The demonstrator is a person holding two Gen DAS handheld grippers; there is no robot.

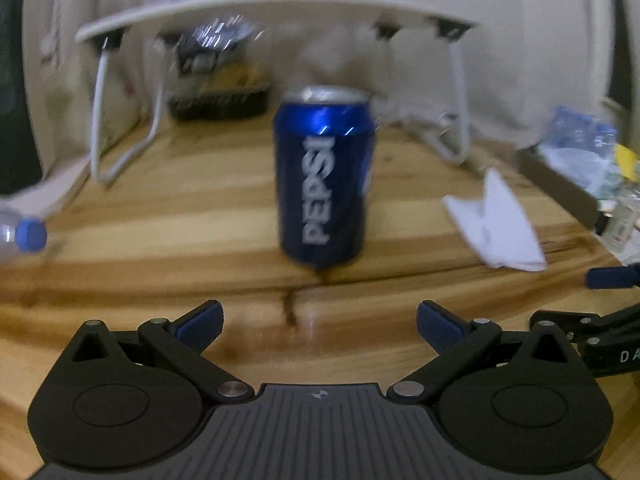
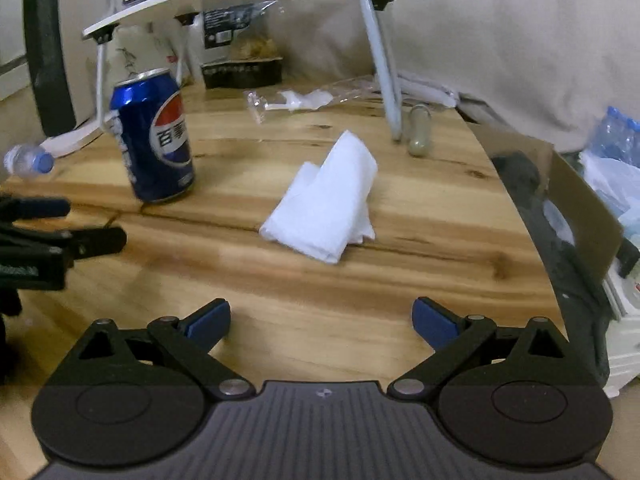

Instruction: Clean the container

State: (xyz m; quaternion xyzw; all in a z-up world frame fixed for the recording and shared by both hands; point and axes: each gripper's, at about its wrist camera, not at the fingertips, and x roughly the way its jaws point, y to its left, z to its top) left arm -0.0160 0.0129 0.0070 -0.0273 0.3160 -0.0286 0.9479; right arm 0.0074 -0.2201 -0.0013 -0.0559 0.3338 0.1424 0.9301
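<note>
The left tool [image 1: 319,322] is held wide open over the wooden counter [image 1: 160,248], nothing gripped, with one Pepsi can [image 1: 324,176] standing upright straight ahead of it. The right tool [image 2: 321,320] is likewise spread wide and empty, with one folded white tissue [image 2: 326,204] lying ahead, well right of the can. In the left view the can's lettering is seen; in the right view its round logo is shown instead. Only the right view reveals one small capsule-shaped container [image 2: 419,130] beside the leg of the white folding stand [image 2: 384,60]. One blue-capped water bottle [image 2: 28,160] lies at far left.
</note>
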